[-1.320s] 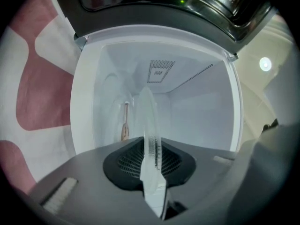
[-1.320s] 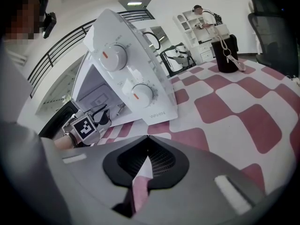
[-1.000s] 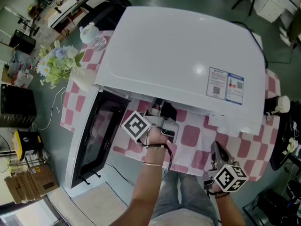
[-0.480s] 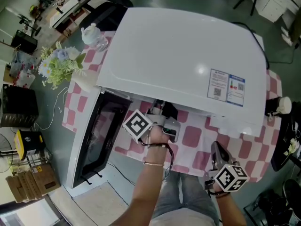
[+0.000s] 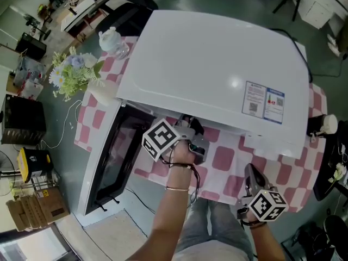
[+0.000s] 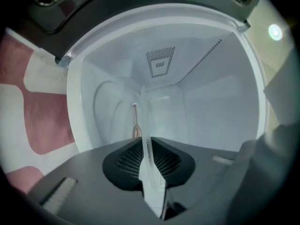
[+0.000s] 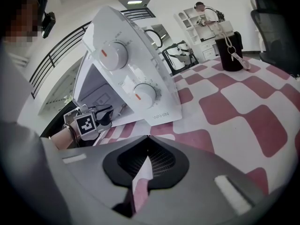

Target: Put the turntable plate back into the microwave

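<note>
our left gripper [image 5: 186,125] reaches into the open microwave [image 5: 217,69], its fingers closed tight on the rim of the clear turntable plate [image 6: 143,109]. the plate shows edge-on inside the white cavity, and we cannot tell whether it touches the cavity floor. the door [image 5: 111,165] hangs open to the left. our right gripper [image 5: 250,174] is well apart, over the pink checked desk [image 5: 223,157], fingers together with nothing between them.
</note>
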Tool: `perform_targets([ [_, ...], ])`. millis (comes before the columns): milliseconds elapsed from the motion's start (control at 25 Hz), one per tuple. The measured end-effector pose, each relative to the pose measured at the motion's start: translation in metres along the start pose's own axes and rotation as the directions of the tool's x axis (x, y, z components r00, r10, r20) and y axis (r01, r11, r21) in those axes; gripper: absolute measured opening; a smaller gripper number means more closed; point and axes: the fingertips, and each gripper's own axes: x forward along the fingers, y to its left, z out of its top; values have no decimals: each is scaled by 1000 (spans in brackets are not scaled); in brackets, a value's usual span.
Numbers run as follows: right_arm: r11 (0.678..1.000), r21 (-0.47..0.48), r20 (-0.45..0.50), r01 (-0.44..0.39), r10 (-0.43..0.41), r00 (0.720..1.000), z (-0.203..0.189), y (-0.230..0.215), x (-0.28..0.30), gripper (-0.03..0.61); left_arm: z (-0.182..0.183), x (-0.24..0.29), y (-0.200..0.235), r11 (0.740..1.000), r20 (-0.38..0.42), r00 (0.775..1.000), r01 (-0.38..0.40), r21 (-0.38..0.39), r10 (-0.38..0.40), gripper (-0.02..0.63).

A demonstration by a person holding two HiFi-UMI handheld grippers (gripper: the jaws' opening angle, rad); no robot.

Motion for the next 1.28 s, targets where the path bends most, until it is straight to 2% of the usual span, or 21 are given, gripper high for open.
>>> perform_targets([
  [120, 1000, -1, -2, -5, 5, 1000, 0, 2, 1, 11, 0, 2, -1, 997, -14, 998, -53, 63, 54, 42],
  [280, 1000, -1, 1, -4, 4, 1000, 2, 0, -1, 11, 1, 4, 2, 972, 1, 986, -162, 167, 164, 75],
  [400, 1000, 0, 6, -2, 2, 1000, 5, -1, -2, 11, 2, 5, 1, 957, 11, 982, -187, 221, 189, 90],
  [480, 1000, 4, 9, 2, -2, 1000, 6, -4, -4, 11, 0, 7, -1, 943, 5, 979, -200, 265, 206, 135],
  [560, 1000, 8, 13, 5, -5, 1000, 7, -6, -4, 11, -2, 7, -2, 928, 3, 976, -209, 307, 219, 138],
  [760, 1000, 13, 14, 5, -5, 1000, 8, -8, -5, 11, 1, 7, -7, 876, 20, 967, -238, 420, 253, 195],
  [960, 1000, 11, 13, 1, -1, 1000, 7, -6, -4, 11, 4, 7, -3, 852, 30, 959, -265, 452, 282, 209],
  [1280, 1000, 14, 17, 4, -4, 1000, 8, -5, -7, 11, 5, 5, -2, 805, 28, 944, -296, 514, 329, 287],
])
